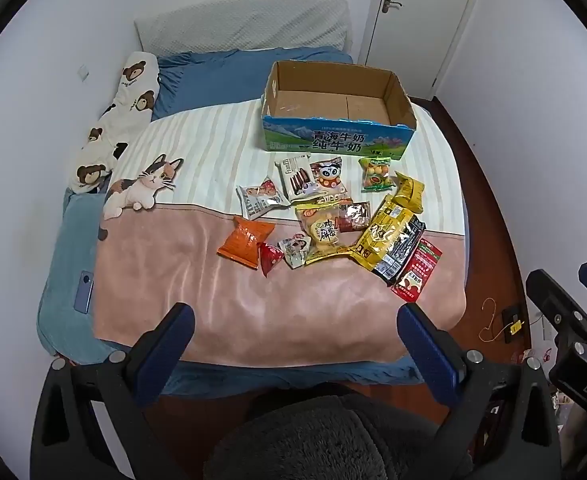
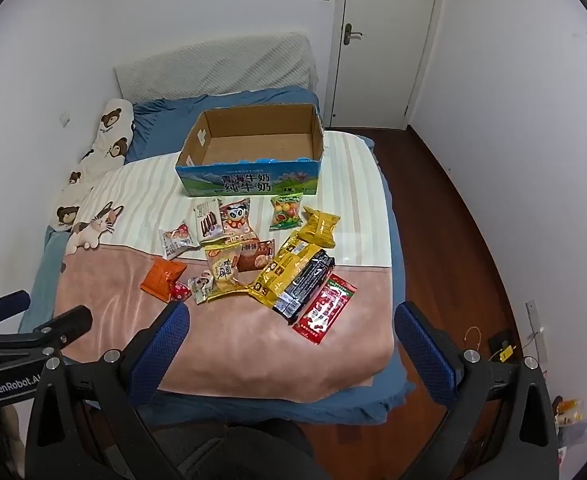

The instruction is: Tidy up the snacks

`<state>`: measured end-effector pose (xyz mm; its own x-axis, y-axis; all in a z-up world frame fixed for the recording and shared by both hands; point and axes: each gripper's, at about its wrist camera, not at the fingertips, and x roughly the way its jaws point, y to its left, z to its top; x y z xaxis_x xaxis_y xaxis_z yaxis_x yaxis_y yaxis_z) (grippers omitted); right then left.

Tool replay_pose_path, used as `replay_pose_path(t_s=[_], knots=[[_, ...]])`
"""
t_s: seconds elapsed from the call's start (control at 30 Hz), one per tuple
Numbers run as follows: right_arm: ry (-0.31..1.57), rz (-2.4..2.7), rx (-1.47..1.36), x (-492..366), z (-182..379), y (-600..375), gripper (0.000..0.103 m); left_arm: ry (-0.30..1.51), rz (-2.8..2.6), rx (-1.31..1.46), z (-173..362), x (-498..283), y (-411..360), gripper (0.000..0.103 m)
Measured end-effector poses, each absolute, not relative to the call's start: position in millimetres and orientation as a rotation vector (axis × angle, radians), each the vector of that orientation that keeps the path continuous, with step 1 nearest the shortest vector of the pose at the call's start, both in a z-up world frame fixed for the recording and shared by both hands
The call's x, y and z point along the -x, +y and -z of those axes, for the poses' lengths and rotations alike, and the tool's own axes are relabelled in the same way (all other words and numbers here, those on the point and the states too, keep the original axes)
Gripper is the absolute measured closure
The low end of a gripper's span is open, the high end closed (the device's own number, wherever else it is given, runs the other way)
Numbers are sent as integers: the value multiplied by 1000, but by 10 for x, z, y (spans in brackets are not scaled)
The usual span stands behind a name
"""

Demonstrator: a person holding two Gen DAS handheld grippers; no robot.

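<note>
Several snack packets lie scattered on the bed: an orange packet [image 1: 246, 241] [image 2: 162, 275], a big yellow and black bag [image 1: 389, 236] [image 2: 293, 276], a red sachet [image 1: 417, 269] [image 2: 325, 309] and a green candy bag [image 1: 375, 175] [image 2: 286, 211] among them. Behind them stands an empty cardboard box [image 1: 335, 142] [image 2: 249, 182] with a blue printed front. My left gripper [image 1: 295, 318] hangs open over the bed's near edge, short of the snacks. My right gripper [image 2: 291, 316] is open too, nothing between its blue pads, with the red sachet just beyond.
A cat plush [image 1: 139, 186] [image 2: 93, 228] and a bear-print pillow [image 1: 127, 108] [image 2: 97, 152] lie along the left side. A phone [image 1: 83, 291] rests on the blue sheet. Wooden floor [image 2: 445, 240] and a white door [image 2: 385, 40] are to the right.
</note>
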<state>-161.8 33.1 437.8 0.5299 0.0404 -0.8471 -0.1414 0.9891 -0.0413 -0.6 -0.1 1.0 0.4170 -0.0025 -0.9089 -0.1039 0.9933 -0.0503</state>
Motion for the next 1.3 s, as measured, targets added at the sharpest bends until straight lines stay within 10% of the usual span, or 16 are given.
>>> replay_pose_path(t_s=[1.3], knots=[[1013,-116,102,1656,-4441,367,0,1125,-58,120,-82,-35,-11,0]])
